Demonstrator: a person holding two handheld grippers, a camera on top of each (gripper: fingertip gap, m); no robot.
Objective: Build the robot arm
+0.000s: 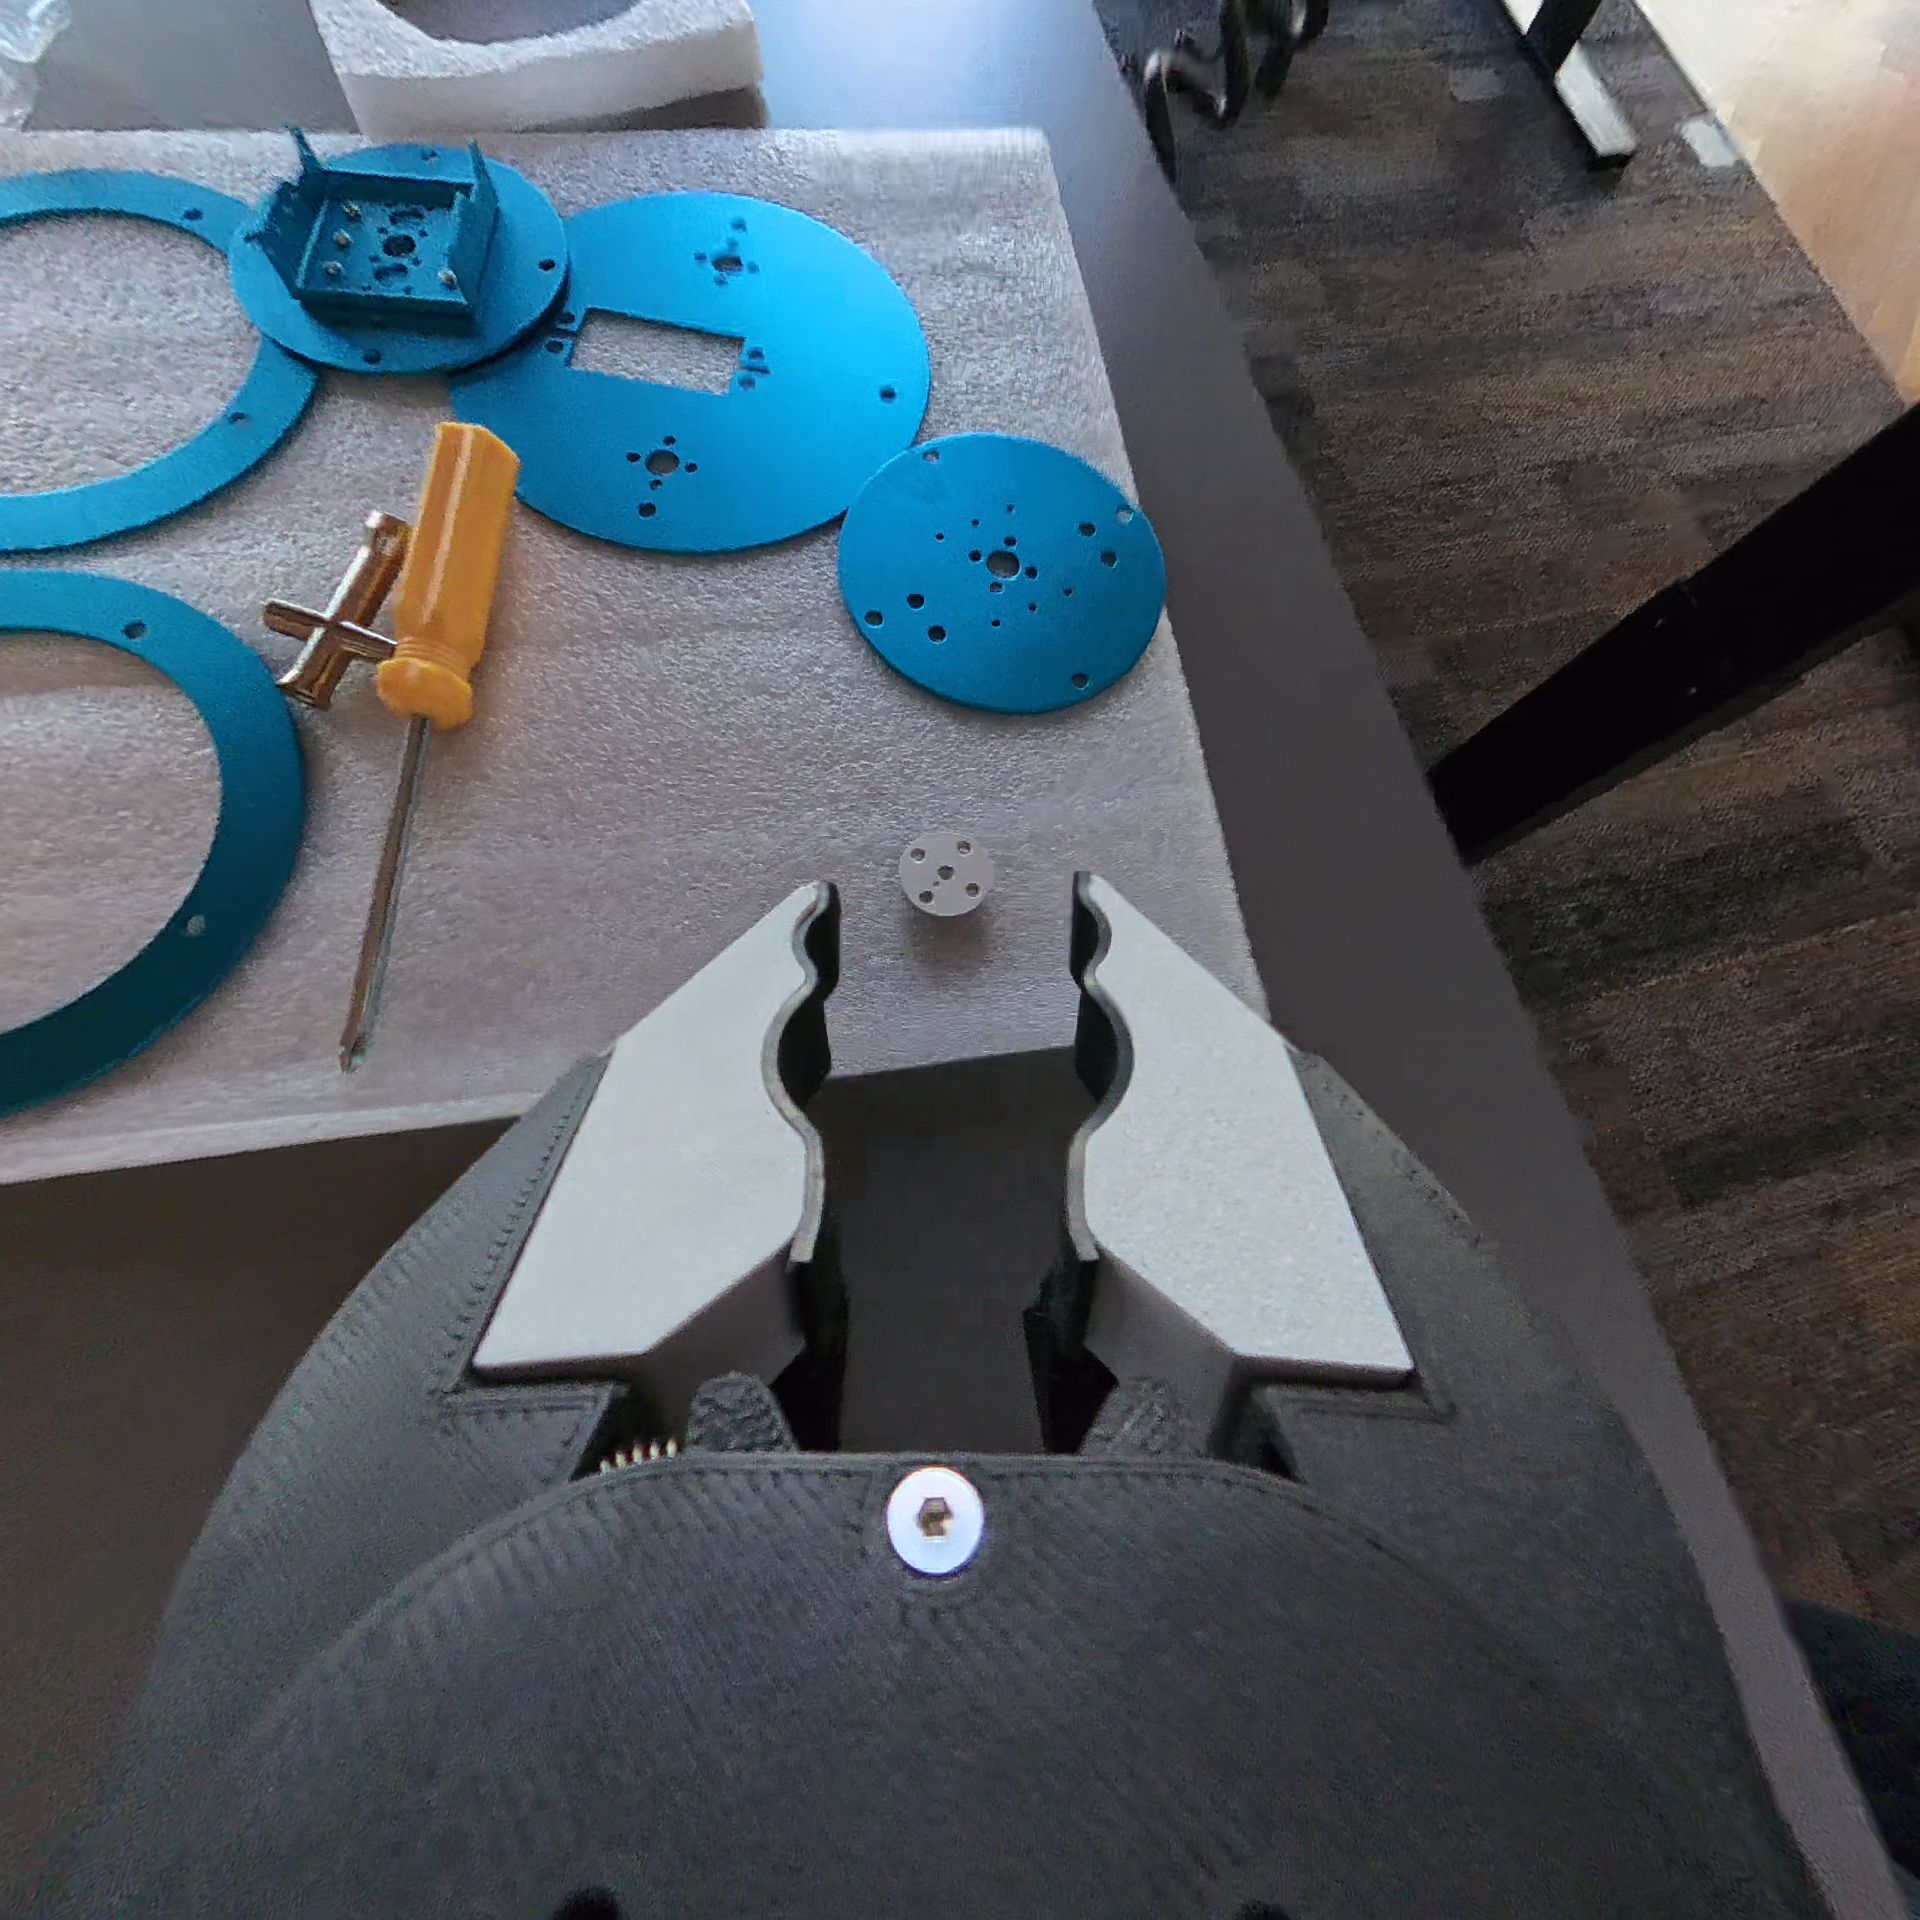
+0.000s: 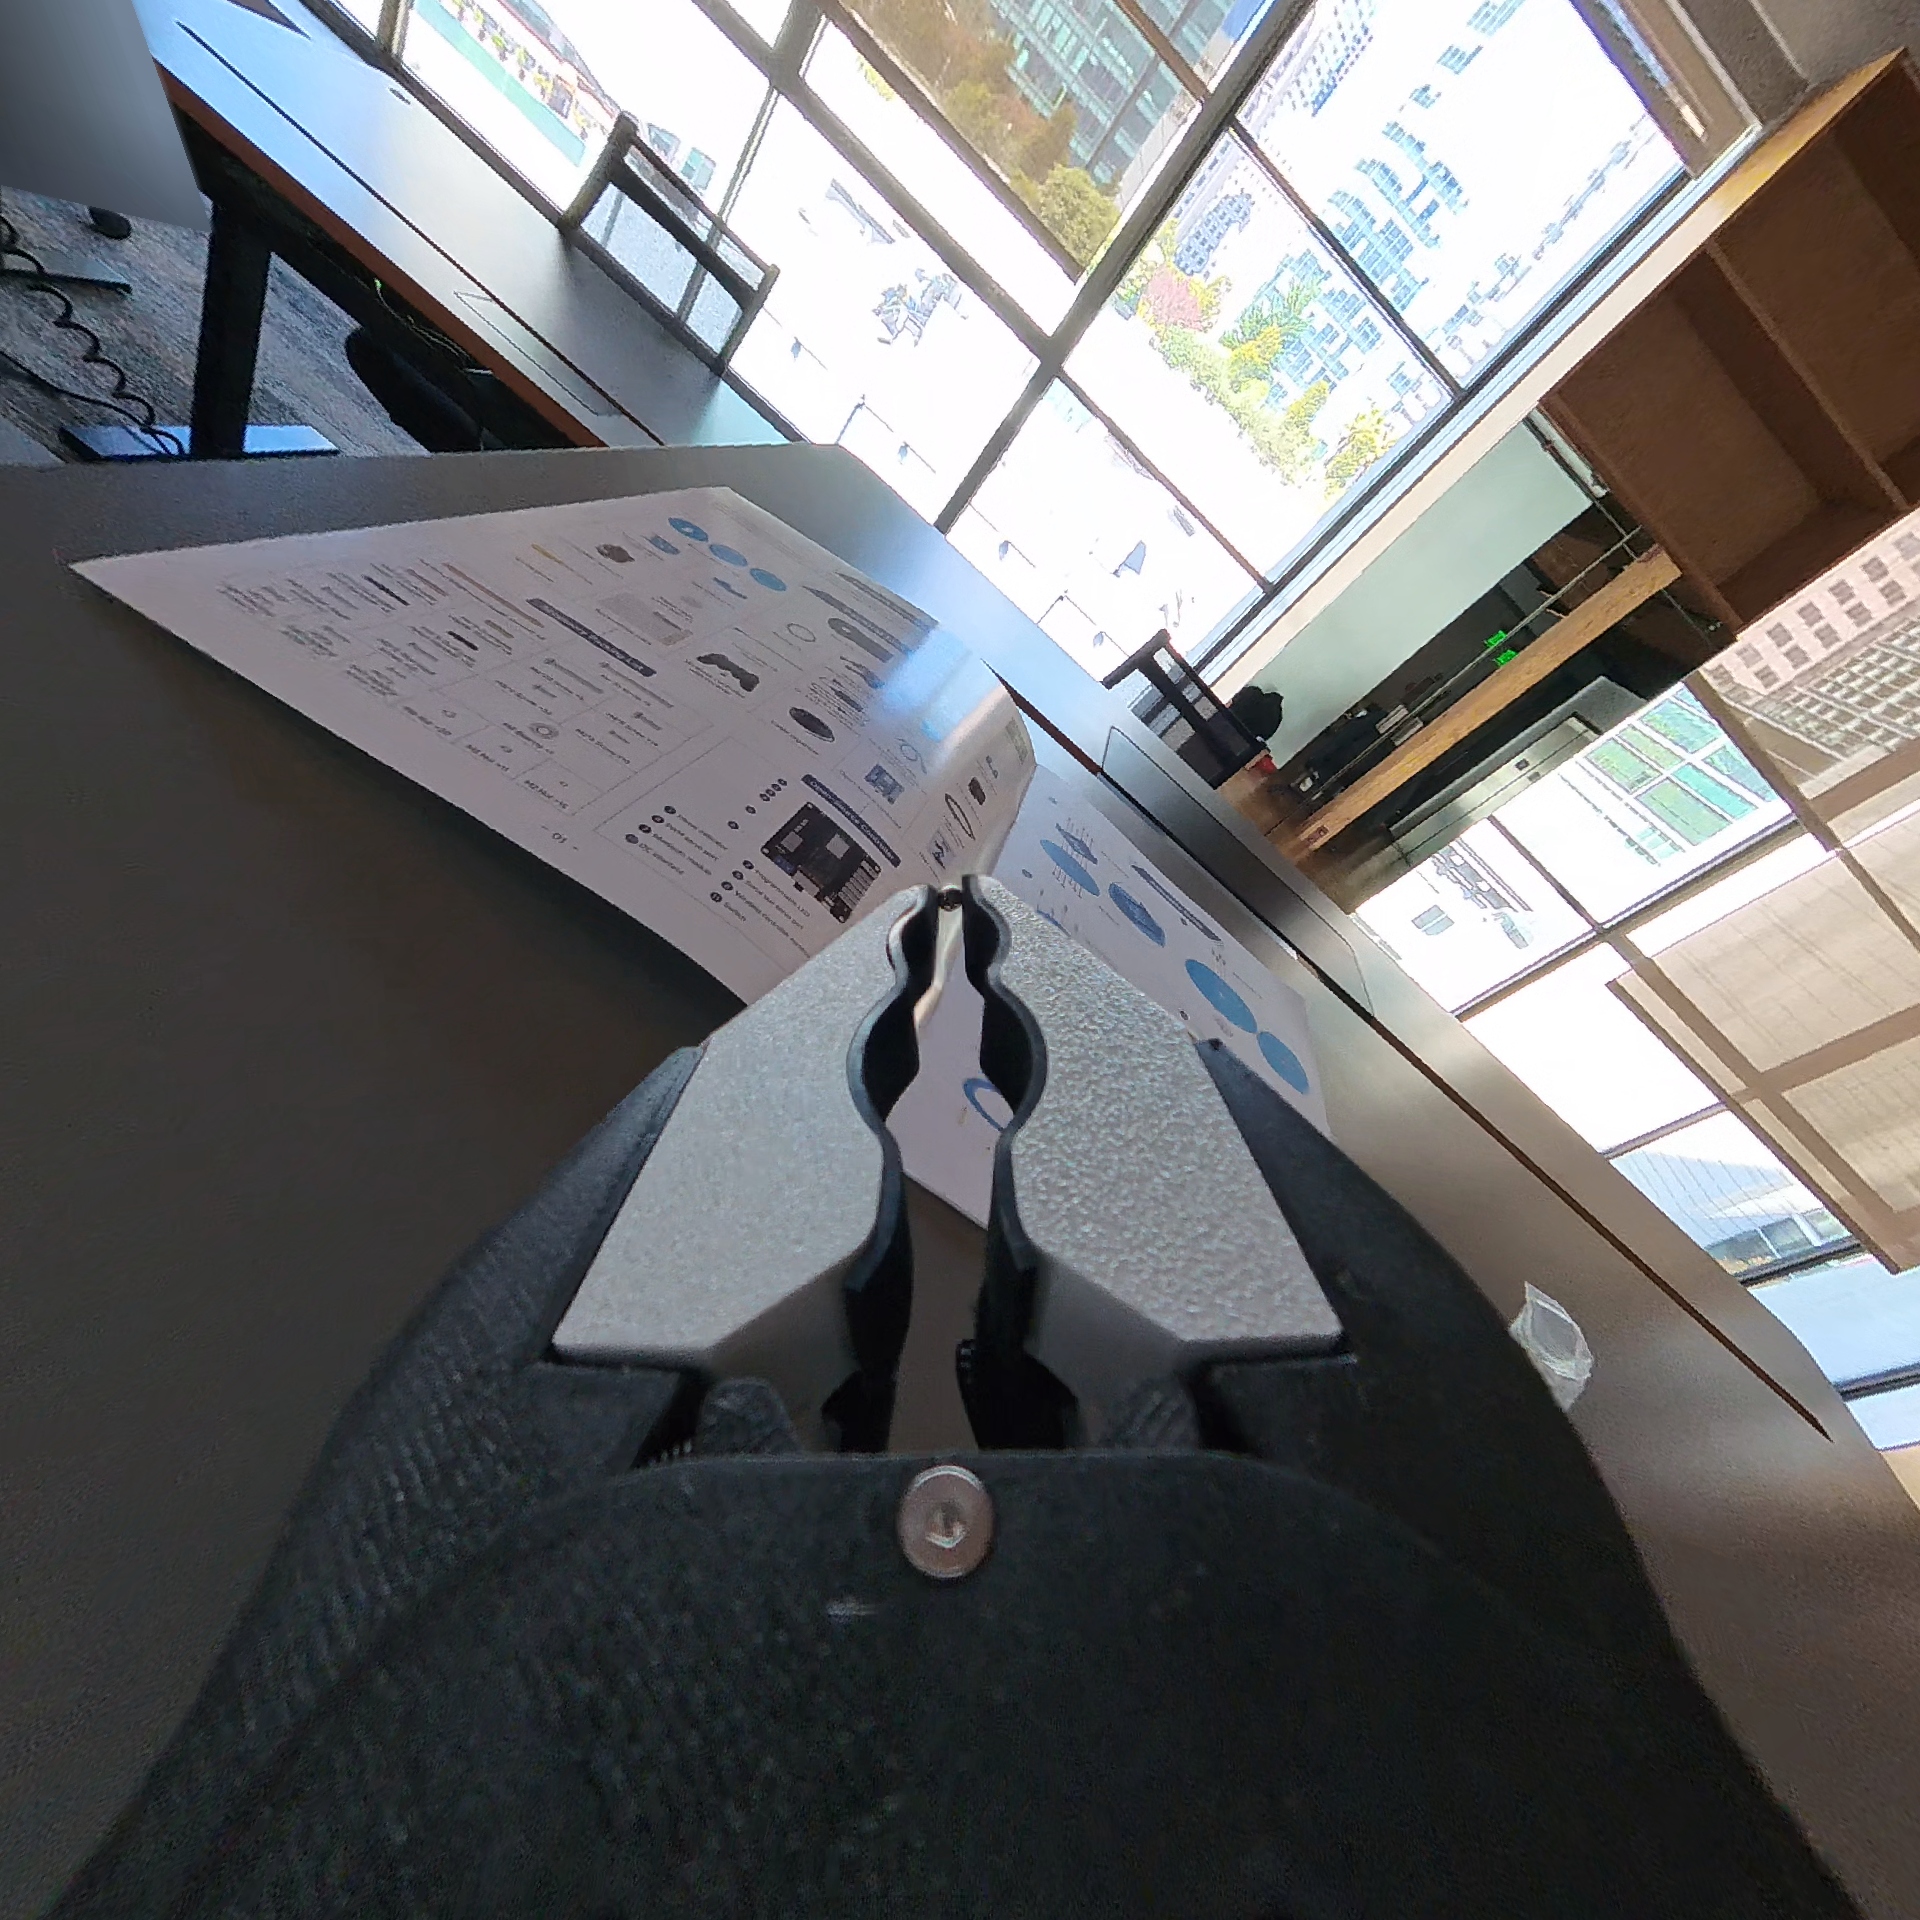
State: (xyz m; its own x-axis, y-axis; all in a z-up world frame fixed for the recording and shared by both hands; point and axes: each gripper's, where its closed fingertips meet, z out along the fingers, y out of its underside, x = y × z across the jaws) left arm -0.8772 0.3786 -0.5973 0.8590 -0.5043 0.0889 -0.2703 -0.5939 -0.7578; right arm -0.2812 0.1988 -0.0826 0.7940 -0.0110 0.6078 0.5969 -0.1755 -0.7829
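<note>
My left gripper is open and empty, low over the near right corner of a grey foam mat. A small grey round hub with holes lies on the mat just beyond the gap between its fingertips. My right gripper is shut on a tiny dark screw pinched at its fingertips, held above an open instruction booklet on the dark table.
On the mat lie a small blue perforated disc, a larger blue disc with a rectangular cutout, a blue square bracket on a disc, two blue rings, a yellow-handled screwdriver and a metal cross wrench. The table edge drops to carpet at the right. Tip to tip, the grippers are about 80 centimetres apart. From the left gripper's tips to the small blue perforated disc is close to 9 centimetres.
</note>
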